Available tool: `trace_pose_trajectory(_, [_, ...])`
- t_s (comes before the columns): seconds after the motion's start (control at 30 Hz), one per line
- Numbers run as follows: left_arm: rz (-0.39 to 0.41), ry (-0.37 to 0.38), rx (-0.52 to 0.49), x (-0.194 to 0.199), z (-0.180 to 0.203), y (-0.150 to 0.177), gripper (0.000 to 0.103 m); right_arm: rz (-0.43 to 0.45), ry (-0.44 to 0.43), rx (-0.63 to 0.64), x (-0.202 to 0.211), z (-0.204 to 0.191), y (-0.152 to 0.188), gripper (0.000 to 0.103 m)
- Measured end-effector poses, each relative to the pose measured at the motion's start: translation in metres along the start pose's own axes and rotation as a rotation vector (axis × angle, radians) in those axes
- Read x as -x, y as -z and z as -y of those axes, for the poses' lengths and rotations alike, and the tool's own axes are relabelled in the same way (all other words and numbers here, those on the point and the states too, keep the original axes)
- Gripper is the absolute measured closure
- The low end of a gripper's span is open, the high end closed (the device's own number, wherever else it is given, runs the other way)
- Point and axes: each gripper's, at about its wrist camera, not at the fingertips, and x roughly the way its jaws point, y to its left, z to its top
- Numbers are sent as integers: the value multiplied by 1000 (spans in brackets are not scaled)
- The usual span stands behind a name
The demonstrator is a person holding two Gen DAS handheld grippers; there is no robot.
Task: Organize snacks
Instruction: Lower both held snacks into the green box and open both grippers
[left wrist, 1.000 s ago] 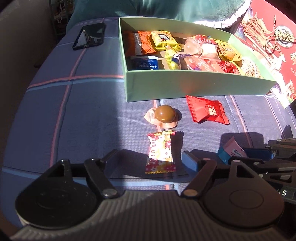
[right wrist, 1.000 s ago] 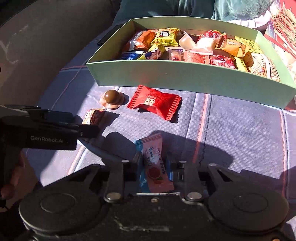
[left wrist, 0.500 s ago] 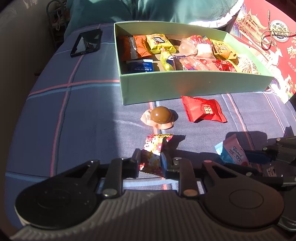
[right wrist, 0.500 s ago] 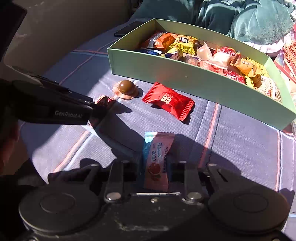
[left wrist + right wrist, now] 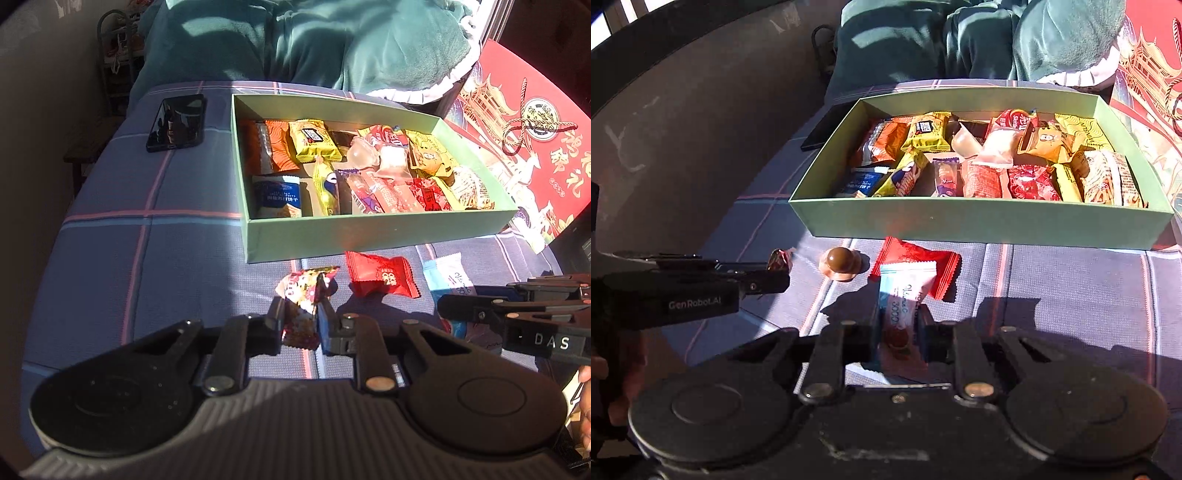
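Observation:
My left gripper [image 5: 301, 319] is shut on a red and yellow flowered candy packet [image 5: 304, 302] and holds it above the cloth, short of the box. My right gripper [image 5: 899, 325] is shut on a pink and blue sachet [image 5: 903, 299], also raised. The pale green box [image 5: 369, 236] [image 5: 960, 221] lies ahead with several wrapped snacks inside. A red packet [image 5: 382, 280] [image 5: 916, 258] and a brown chocolate dome in a clear cup [image 5: 840, 260] lie on the cloth in front of the box. The left gripper shows in the right wrist view [image 5: 768, 275].
A black phone [image 5: 177, 122] lies on the blue checked cloth [image 5: 129, 240] left of the box. A red gift box lid [image 5: 528, 147] stands at the right. A green blanket [image 5: 314, 40] is heaped behind the box.
My left gripper closed on the flowered candy packet and lifted it. Both grippers rose and moved toward the box with their packets.

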Motion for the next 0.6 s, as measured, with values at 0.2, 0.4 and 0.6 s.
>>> trace_pose_trajectory(0.2, [57,-35,-27,-9,4,-51,85,62,-47,-131,-3,20,-50,83])
trace_pose_trajectory(0.4, [33,-94,-67,-46,13,-89,85,60,-58,-216,-33,31,-90,83])
trace_pose_trajectory(0.6, [7,-106,-80,-71,17,-101,85,28,-51,-245,-63,40,-106,83])
